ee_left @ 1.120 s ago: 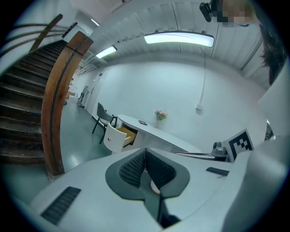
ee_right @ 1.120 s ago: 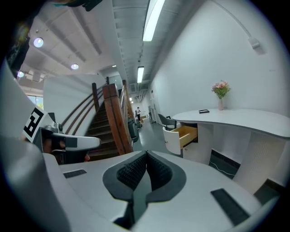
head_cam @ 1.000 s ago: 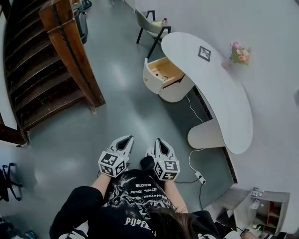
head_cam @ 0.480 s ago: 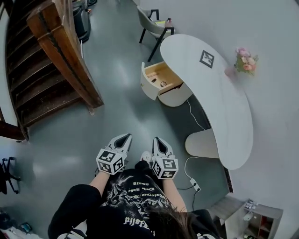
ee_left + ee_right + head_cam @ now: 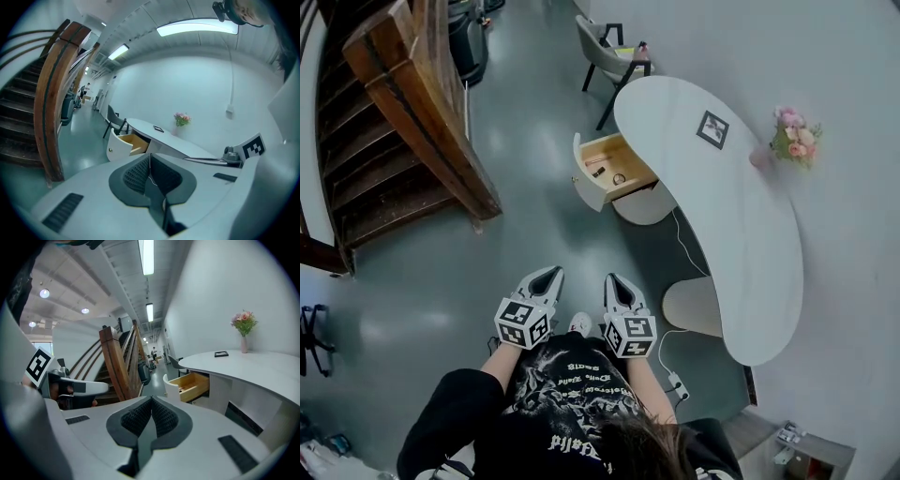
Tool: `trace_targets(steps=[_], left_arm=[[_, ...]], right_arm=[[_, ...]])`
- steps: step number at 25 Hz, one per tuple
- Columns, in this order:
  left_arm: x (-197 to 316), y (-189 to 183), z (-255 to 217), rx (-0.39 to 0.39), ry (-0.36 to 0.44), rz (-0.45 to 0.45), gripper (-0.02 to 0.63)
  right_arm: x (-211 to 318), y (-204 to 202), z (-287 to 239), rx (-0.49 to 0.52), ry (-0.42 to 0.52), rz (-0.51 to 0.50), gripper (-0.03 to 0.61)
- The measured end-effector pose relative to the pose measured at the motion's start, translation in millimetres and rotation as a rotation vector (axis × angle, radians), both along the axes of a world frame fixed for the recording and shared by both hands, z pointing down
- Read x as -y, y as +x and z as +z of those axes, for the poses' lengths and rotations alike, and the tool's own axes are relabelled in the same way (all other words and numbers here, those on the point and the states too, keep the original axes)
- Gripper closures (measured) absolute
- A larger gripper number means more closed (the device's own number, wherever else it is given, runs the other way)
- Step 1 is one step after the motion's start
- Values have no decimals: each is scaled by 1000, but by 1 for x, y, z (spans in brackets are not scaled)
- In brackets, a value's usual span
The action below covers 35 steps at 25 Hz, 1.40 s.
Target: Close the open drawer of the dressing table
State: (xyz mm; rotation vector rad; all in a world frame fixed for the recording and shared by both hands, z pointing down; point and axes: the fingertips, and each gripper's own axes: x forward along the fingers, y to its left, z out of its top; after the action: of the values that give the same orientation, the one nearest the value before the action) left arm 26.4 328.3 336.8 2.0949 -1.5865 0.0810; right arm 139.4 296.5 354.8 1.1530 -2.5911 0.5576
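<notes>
The drawer (image 5: 616,167) stands pulled out of the dressing table (image 5: 741,244), at the end of the table that is far from the person, next to the chair (image 5: 605,52). A few small things lie inside it; I cannot tell what they are. Its white front panel (image 5: 585,180) points away from the table, toward the wooden staircase (image 5: 412,112).

Both grippers are held low, close to the person's body and well apart from the table. The left gripper (image 5: 546,276) has its jaws clenched with nothing between them, and the right gripper (image 5: 614,281) is the same: pads together, empty.

From the jaws the drawer lies ahead, across open floor. Its sliding direction runs from the staircase side into the table, so it crosses the line in which the grippers point. I judge that the push must come against the front panel, from the side away from the table. The right gripper is on the table's side and seems slightly nearer.
</notes>
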Motion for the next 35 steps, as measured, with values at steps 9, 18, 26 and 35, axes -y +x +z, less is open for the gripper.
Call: trace_targets(steps=[9, 18, 26, 35], left_arm=[[28, 12, 0, 24, 4, -11, 589], [47, 4, 6, 50, -1, 2, 589], [100, -24, 10, 46, -4, 30, 589], [165, -69, 14, 64, -15, 105, 589]], right_arm=[[26, 13, 4, 3, -12, -7, 552], [45, -1, 6, 1, -15, -12, 552], [93, -20, 7, -26, -27, 25, 552], [154, -65, 12, -49, -44, 62, 552]])
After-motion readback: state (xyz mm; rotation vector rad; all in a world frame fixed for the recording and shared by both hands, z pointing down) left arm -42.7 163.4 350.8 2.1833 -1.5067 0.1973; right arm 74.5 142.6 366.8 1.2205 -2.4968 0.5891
